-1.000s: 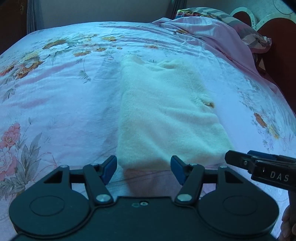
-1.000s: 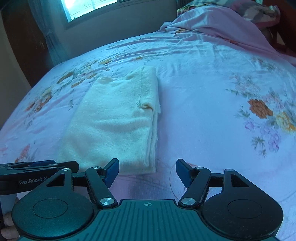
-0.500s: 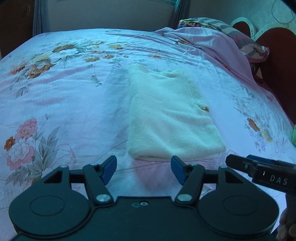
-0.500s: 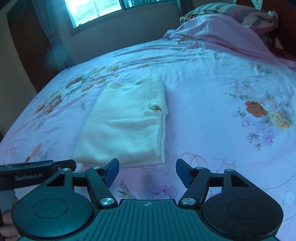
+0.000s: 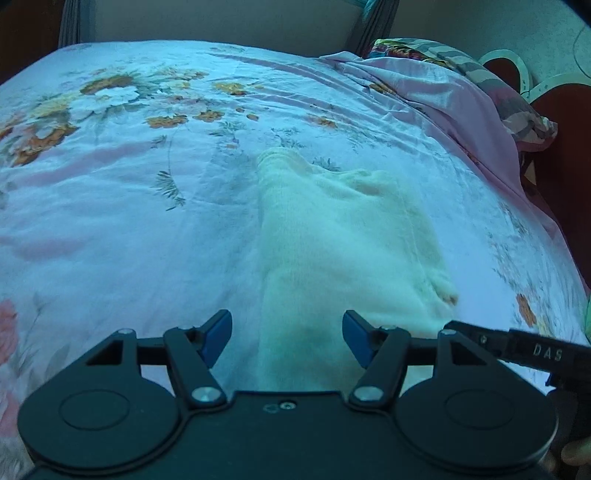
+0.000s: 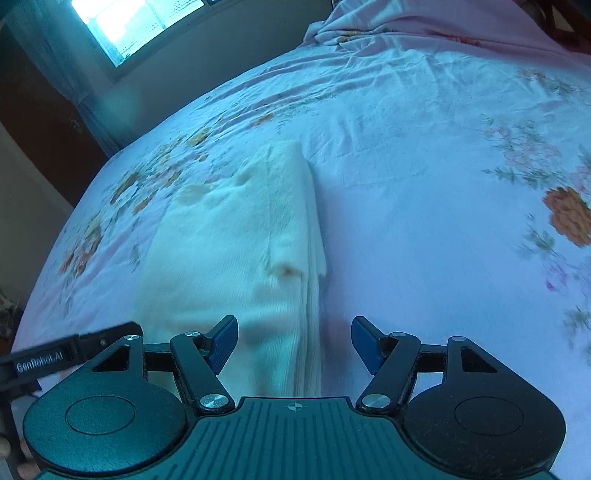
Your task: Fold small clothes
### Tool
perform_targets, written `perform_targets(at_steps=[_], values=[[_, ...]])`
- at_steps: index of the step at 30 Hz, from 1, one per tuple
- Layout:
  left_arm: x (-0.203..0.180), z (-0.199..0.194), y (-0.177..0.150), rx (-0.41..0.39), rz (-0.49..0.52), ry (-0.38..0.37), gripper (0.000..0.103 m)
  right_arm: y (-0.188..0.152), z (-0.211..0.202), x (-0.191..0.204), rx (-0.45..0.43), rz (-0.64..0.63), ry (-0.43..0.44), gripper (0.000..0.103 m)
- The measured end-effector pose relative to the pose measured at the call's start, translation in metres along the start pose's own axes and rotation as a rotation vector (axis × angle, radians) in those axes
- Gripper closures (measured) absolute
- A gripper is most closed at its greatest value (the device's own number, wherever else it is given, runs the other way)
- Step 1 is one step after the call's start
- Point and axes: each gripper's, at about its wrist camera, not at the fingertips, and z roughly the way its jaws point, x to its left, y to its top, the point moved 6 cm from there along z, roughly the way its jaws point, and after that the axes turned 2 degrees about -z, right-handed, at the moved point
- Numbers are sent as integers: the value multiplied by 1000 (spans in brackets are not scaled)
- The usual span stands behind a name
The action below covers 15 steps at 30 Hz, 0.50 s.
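Progress looks well along, going by my left wrist view: the cream garment (image 5: 343, 236) lies on the flowered bedspread (image 5: 129, 206) as a long narrow packet, its sides apparently turned in, running from just under my camera toward the far end of the bed. I judge at least one more fold is left, bringing the near end over to the far end (or the other way). My left gripper (image 5: 287, 341) stands spread, pinching nothing, and its blue pads frame the packet's near left edge without pressing it. The knit looks soft and fuzzy, with a rumpled collar-like bump at the far end and a small brownish mark near the right edge. At the near right I see the tip of my right gripper (image 5: 517, 345) poking in beside the cloth. A pink quilt (image 5: 461, 99) is heaped at the far right.

From my right wrist view, the same garment (image 6: 236, 251) sits left of centre, and its right edge shows several stacked layers, so it is folded more than once already. My right gripper (image 6: 294, 343) is likewise spread and empty, straddling that layered near right edge; I cannot tell whether the pads brush the cloth. My left gripper (image 6: 74, 350) shows at the near left, over the packet's near left corner. A bright window (image 6: 136, 22) glows at the far left.
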Motion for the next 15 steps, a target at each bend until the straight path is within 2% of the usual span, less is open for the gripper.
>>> perform_targets(at_steps=[2,6,9,10,11,15], values=[[3,15,7,18,-16,-11,39,14,14,-4,5,19,1,36],[1,39,13,61,-31,-87,38,31,43,-7,24,32,39,36],[1,53,13,85,-58,-152,47,33,56,-6,39,50,103,37],[2,56,12,84,-71,-166,53,33,59,-4,41,47,115,45],[3,58,12,84,-84,-178,57,32,61,-1,47,33,114,60],[2,57,13,81,-80,-179,66,30,69,6,49,9,111,71]])
